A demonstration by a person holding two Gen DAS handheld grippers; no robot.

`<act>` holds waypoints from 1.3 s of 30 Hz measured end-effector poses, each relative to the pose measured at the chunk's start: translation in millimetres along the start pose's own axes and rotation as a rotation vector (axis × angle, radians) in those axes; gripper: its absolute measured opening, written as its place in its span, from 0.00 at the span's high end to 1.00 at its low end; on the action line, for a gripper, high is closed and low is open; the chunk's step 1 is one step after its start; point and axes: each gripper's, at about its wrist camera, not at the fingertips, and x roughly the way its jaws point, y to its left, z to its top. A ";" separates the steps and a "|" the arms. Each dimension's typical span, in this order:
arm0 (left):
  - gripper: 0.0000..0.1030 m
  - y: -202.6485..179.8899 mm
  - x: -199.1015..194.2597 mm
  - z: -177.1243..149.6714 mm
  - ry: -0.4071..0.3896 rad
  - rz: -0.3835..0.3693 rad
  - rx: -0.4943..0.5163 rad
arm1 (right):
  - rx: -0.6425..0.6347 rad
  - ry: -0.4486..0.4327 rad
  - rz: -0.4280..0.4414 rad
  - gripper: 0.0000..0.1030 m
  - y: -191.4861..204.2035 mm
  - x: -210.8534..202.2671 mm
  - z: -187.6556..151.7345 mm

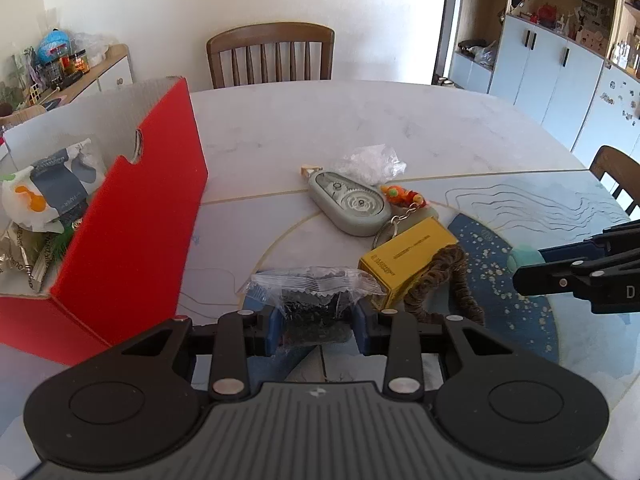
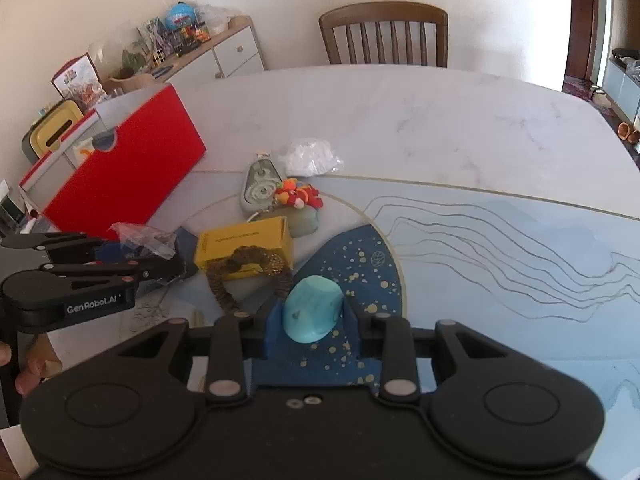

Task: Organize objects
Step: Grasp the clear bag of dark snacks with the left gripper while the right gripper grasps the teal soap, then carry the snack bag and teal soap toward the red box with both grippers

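Note:
My left gripper (image 1: 316, 320) is shut on a clear plastic packet of dark contents (image 1: 316, 292), its blue pads pressing both sides. My right gripper (image 2: 310, 320) is shut on a light blue rounded lump (image 2: 312, 308) above the dark blue patch of the table. Between the two lie a yellow box (image 1: 408, 260) with a brown braided ring (image 2: 248, 276) leaning on it. Farther back lie a grey gear-faced gadget (image 1: 352, 204), an orange-red plush keychain (image 2: 298, 194) and a crumpled clear bag (image 2: 310, 158). The red open box (image 1: 132, 216) stands at the left, holding several packets.
A marble table (image 2: 420, 120) with a blue wavy-line pattern carries everything. A wooden chair (image 1: 270, 56) stands at its far side, another chair (image 1: 618, 176) at the right. A sideboard (image 2: 200, 52) with clutter is at the back left. A person's fingers (image 2: 24, 380) show at the left edge.

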 end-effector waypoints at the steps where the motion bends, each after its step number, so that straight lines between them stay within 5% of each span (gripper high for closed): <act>1: 0.67 0.4 -2.5 0.7 0.001 -0.005 -0.002 | 0.000 -0.004 -0.003 0.69 1.3 -3.2 -0.3; 21: 0.67 33.8 -81.9 25.8 -0.049 -0.134 -0.048 | -0.045 -0.064 -0.016 0.69 72.8 -59.3 22.5; 39: 0.67 135.9 -119.3 40.6 -0.082 -0.127 -0.075 | -0.153 -0.119 0.054 0.69 183.1 -46.1 67.9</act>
